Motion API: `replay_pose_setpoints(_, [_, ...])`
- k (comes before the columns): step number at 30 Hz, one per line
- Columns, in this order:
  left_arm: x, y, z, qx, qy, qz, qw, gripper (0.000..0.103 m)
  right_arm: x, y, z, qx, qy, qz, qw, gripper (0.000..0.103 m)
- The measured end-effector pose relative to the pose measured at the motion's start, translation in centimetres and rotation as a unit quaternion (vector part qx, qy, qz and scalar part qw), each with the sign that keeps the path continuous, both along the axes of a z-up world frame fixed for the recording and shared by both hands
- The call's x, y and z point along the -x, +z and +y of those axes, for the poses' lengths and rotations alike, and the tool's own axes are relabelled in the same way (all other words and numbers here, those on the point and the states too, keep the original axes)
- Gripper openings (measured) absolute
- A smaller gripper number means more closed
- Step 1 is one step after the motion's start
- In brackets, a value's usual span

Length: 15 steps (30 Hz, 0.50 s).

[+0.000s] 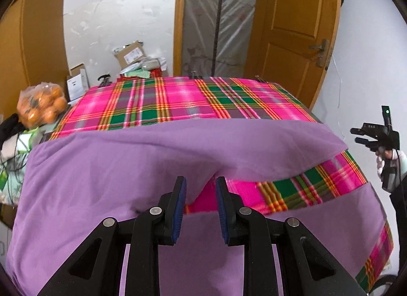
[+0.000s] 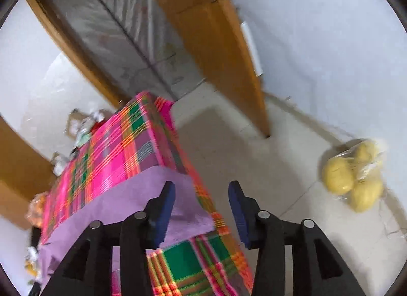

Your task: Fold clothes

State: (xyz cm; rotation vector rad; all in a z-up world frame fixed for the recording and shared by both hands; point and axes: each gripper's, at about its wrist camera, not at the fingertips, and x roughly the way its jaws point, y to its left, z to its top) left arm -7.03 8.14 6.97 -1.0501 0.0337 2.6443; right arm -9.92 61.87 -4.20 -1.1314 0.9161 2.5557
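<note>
A purple garment lies spread over the near half of a table covered with a pink and green plaid cloth. Its top layer is folded over, and a strip of plaid shows at the right. My left gripper hovers at the fold's edge with its jaws apart; the pads press on nothing. My right gripper is open and empty, above the garment's corner at the table's right edge, with floor beyond. In the left wrist view, the right gripper shows off the table's right side in a gloved hand.
A bag of oranges and cables sit left of the table, with cardboard boxes behind it. A wooden door stands open at the back right. A bag of yellow fruit lies on the tiled floor by the wall.
</note>
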Motion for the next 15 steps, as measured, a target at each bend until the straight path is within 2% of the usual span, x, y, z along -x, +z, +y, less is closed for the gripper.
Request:
replay_pose_setpoints(8, [5.3,-0.9,3.3,0.008,-0.017,-0.02,0.9996,0.025,5.6,-3.5,-1.4,0.052,0.094,-0.024,0.994,0.047])
replay_pose_setpoints(9, [5.7,-1.0,3.6,0.007,-0.019,-0.021,0.9996,0.025,5.8,-3.5,-1.5,0.055,0.104,-0.019,0.993,0.045])
replay_pose_setpoints(10, [6.1,-1.1,3.9,0.008,-0.021,-0.024,0.9995,0.025,6.0,-3.4,-1.7,0.058,0.114,-0.011,0.992,0.032])
replay_pose_setpoints(11, [6.4,-1.3,4.2,0.008,-0.023,-0.026,0.9994,0.025,6.0,-3.1,-1.9,0.057,0.124,-0.001,0.991,0.014])
replay_pose_setpoints(13, [6.9,-1.8,4.6,0.009,-0.028,-0.033,0.999,0.025,6.1,-2.2,-2.3,0.032,0.131,0.004,0.991,0.004])
replay_pose_setpoints(15, [7.3,-2.3,4.9,0.011,-0.029,-0.038,0.9988,0.025,6.3,-1.0,-2.2,0.017,0.13,0.014,0.991,0.004])
